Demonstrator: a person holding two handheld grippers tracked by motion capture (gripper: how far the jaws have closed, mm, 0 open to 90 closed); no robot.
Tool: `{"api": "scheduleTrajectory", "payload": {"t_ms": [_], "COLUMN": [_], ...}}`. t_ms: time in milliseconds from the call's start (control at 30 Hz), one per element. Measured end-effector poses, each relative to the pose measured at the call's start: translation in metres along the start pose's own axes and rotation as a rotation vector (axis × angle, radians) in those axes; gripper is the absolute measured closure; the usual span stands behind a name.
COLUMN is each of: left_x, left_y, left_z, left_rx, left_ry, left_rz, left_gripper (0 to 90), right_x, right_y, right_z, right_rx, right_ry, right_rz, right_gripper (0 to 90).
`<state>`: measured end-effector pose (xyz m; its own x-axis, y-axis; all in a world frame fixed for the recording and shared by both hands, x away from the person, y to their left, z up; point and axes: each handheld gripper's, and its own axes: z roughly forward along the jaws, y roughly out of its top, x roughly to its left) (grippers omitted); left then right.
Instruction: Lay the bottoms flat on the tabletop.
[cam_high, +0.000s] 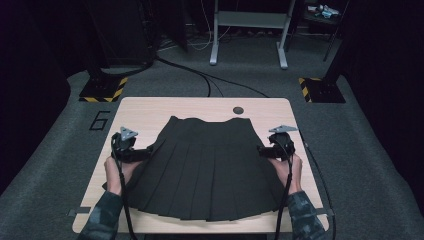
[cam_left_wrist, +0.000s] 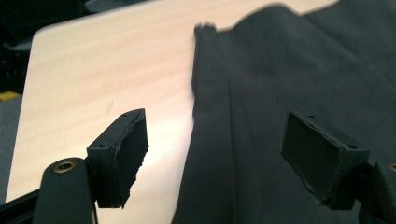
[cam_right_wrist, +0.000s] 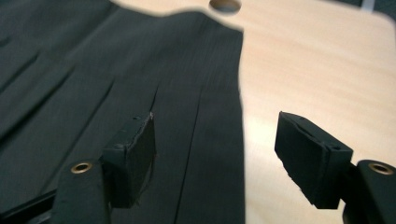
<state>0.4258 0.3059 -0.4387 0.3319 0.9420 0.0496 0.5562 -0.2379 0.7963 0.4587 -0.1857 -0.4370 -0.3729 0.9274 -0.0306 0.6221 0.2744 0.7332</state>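
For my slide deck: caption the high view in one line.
Black pleated skirt spread flat on a wooden table, with the left tool and right tool open at its side edges.

I hold my left gripper (cam_high: 146, 151) at the left edge of the skirt (cam_high: 210, 165), its jaws parted with nothing between the pads. My right gripper (cam_high: 261, 149) sits at the skirt's right edge, jaws likewise apart and empty. Both forearms reach in along the skirt's two sides, grippers pointing inward toward each other.
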Motion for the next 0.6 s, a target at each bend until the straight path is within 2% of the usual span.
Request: {"api": "scheduleTrajectory", "payload": {"t_ms": [100, 200, 267, 300, 367, 433, 533, 600], "left_x": [0.004, 0.005, 0.009, 0.009, 0.012, 0.012, 0.008, 0.004], "left_y": [-0.019, -0.039, -0.056, -0.056, -0.069, -0.08, -0.096, -0.104], "left_z": [-0.011, -0.018, -0.025, -0.025, -0.032, -0.036, -0.039, -0.04], "left_rx": [0.017, 0.042, 0.049, 0.049, 0.054, 0.066, 0.102, 0.125], "left_ry": [0.001, 0.005, 0.002, 0.002, -0.003, -0.008, 0.004, -0.008], "left_rz": [-0.004, -0.011, -0.034, -0.034, -0.063, -0.07, -0.067, -0.052], "left_gripper": [25.1, 25.8, 28.0, 28.9, 30.0, 32.8, 39.0, 46.5], "right_x": [0.0, 0.002, 0.003, 0.003, 0.004, 0.001, 0.0, 0.0], "right_y": [-0.022, -0.042, -0.058, -0.063, -0.067, -0.076, -0.085, -0.09], "right_z": [-0.004, -0.007, -0.009, -0.01, -0.011, -0.012, -0.014, -0.016], "right_rx": [0.005, 0.008, 0.013, 0.012, 0.016, 0.016, 0.021, 0.026], "right_ry": [0.011, 0.023, 0.038, 0.037, 0.04, 0.07, 0.069, 0.071], "right_rz": [-0.003, 0.015, 0.023, 0.024, 0.029, 0.05, 0.059, 0.067], "right_gripper": [26.9, 26.1, 26.1, 26.2, 26.2, 26.3, 26.3, 26.3]}}
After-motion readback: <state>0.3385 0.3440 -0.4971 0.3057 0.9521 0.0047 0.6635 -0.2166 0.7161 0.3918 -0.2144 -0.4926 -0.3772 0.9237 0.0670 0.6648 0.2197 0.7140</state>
